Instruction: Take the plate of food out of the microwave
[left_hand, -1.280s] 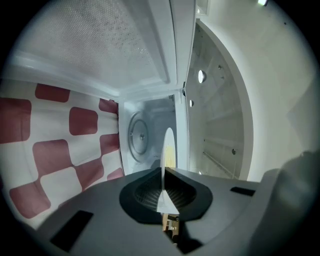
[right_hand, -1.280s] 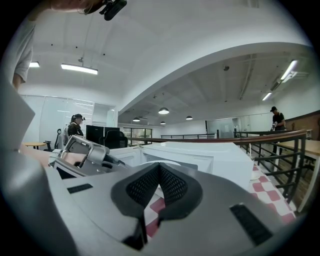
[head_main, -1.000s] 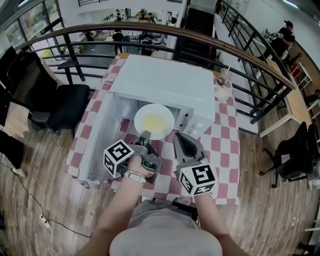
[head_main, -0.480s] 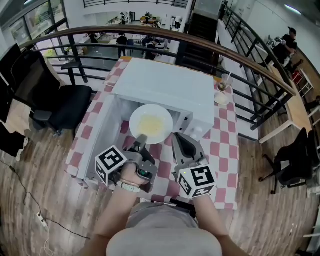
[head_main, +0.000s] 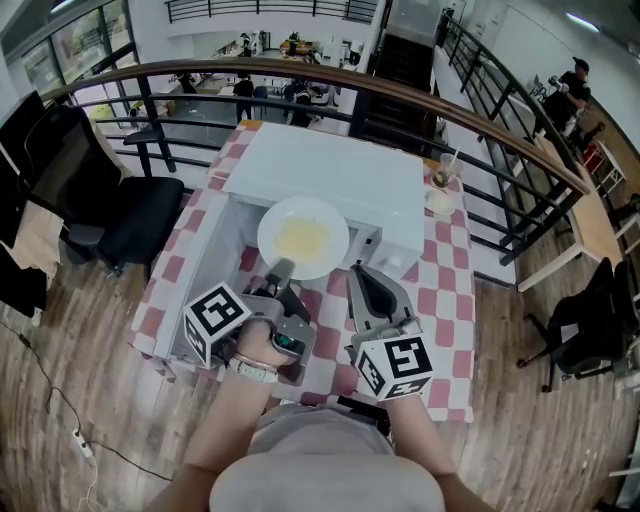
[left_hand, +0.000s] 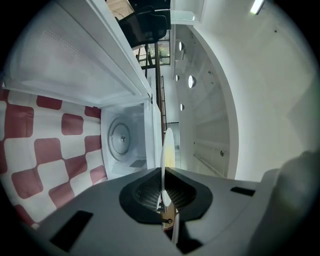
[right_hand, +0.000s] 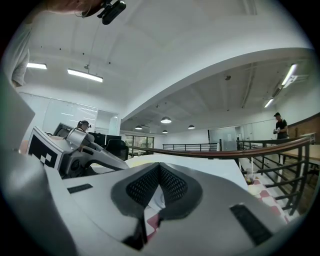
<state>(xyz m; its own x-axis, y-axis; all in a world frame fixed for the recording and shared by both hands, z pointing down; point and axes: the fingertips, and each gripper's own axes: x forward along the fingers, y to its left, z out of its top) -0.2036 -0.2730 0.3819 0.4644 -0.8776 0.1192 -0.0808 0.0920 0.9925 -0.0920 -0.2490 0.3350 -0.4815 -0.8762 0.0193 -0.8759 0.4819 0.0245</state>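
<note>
Holding gripper: the left gripper (head_main: 283, 270) is found with its jaws clamped on the near rim of the plate (head_main: 275, 225); in the left gripper view the rim is seen edge-on between the pads.
Idle gripper: the right gripper (head_main: 358, 276) is held just beside it, to the right, jaws together with nothing between them.
Task's thing: the plate, carrying a yellowish food (head_main: 303, 240), is held clear of the desk (head_main: 440, 290) at the mouth of the microwave (head_main: 330, 175).
Governing relation: the plate extends straight away from the left jaws toward the cavity. It is carried from one edge only, so its weight is judged to hang beyond the grip. The left gripper is the nearer one, and the right is close enough to be brought under the free rim.
Clearance: whether the far rim is fully out of the cavity cannot be settled; the turntable (left_hand: 120, 139) is seen bare further in.
Obstruction: the open door (head_main: 200, 270) stands alongside the left gripper.
Surroundings: a cup with a straw (head_main: 443, 170) is noted at the desk's far right, well apart, with a railing (head_main: 450, 100) beyond.
</note>
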